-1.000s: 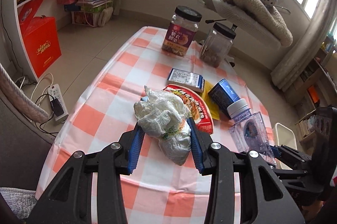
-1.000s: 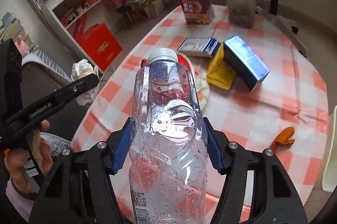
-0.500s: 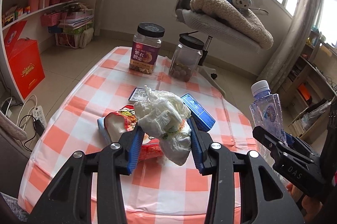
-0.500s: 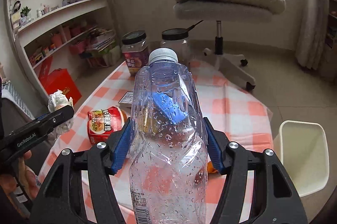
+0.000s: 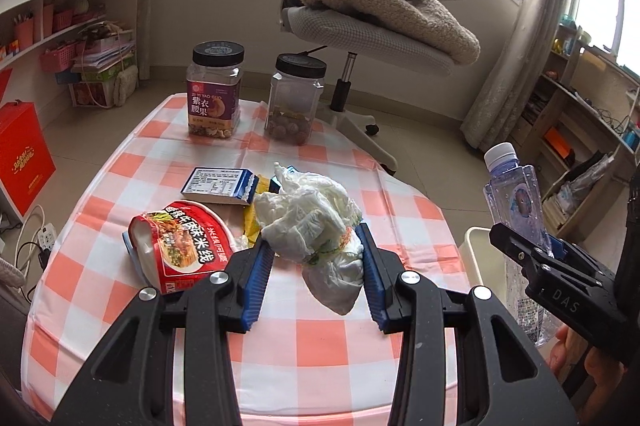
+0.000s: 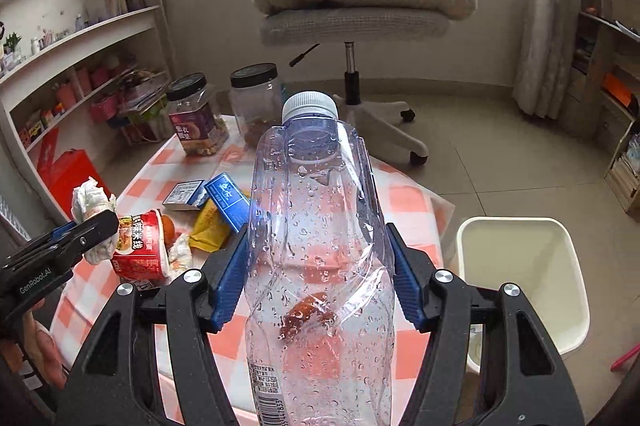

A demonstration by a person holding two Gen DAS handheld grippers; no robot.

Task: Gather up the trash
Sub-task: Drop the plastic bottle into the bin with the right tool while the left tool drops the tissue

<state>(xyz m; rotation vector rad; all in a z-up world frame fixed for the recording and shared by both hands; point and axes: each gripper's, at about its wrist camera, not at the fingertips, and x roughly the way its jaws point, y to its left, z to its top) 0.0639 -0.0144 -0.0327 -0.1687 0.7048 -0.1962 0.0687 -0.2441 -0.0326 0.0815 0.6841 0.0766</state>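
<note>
My left gripper is shut on a crumpled white tissue wad and holds it above the checked table. An empty clear plastic bottle with a white cap stands upright between the blue pads of my right gripper, which is shut on it. The bottle also shows at the right of the left wrist view. A cream waste bin stands on the floor just right of the table. A red noodle cup, blue cartons and a yellow wrapper lie on the table.
Two black-lidded jars stand at the table's far edge. An office chair with a blanket and plush monkey is behind it. Shelves line the left wall; a red box sits on the floor.
Both grippers have swung to the right with their loads still held. The waste bin has come into the right wrist view, and the chair now sits centred in both views.
</note>
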